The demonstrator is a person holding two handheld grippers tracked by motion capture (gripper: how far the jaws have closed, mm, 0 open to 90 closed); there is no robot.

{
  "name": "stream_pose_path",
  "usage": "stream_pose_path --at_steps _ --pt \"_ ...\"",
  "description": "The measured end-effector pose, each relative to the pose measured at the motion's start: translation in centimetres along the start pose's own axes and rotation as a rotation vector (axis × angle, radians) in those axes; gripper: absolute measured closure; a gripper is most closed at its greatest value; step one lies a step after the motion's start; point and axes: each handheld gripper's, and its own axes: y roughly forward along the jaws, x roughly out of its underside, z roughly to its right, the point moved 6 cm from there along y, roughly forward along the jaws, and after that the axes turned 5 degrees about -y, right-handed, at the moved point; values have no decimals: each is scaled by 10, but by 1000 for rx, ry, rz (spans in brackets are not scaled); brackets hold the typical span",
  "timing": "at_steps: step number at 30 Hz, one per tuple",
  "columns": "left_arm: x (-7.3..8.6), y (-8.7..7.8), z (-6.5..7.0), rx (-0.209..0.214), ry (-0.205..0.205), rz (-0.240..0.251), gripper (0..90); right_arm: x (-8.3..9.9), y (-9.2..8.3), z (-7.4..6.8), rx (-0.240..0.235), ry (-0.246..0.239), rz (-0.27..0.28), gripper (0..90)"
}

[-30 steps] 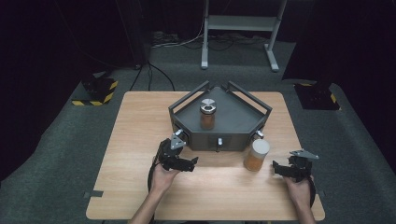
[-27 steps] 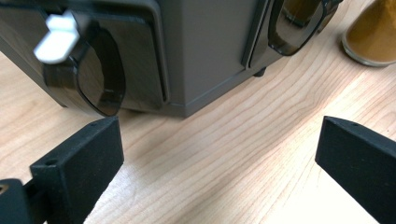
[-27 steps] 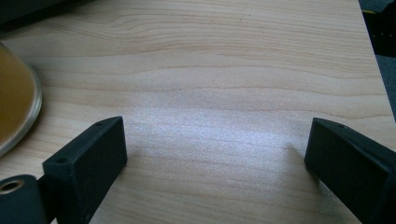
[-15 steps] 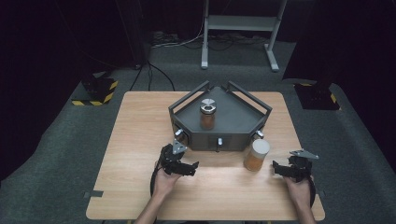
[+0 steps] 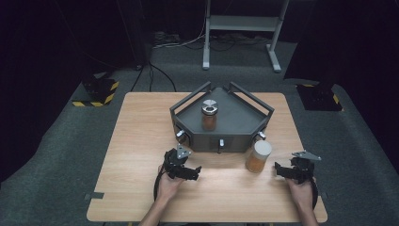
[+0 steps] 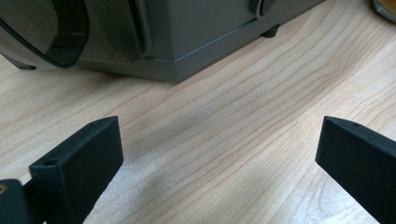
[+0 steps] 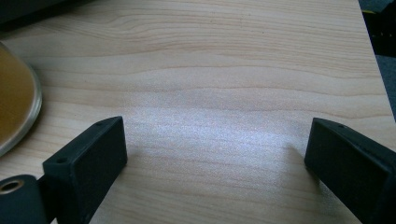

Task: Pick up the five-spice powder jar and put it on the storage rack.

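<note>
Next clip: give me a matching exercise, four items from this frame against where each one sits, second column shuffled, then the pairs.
Things:
1. jar with silver lid
2. jar with white lid
3. left gripper
4. right gripper

Places:
A. on the bare table, just in front of the tray's right corner
B. near the table's front right corner, jaws wide open
C. standing inside the dark grey tray
D. in front of the tray's left corner, jaws wide open

Pairs: 1-C, 2-A, 3-D, 4-B
</note>
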Motion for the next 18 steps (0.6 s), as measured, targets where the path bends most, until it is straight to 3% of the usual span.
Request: stream_pose_path --at_steps 18 --pt "5 11 0 -6 -3 -20 7 0 0 0 0 0 0 57"
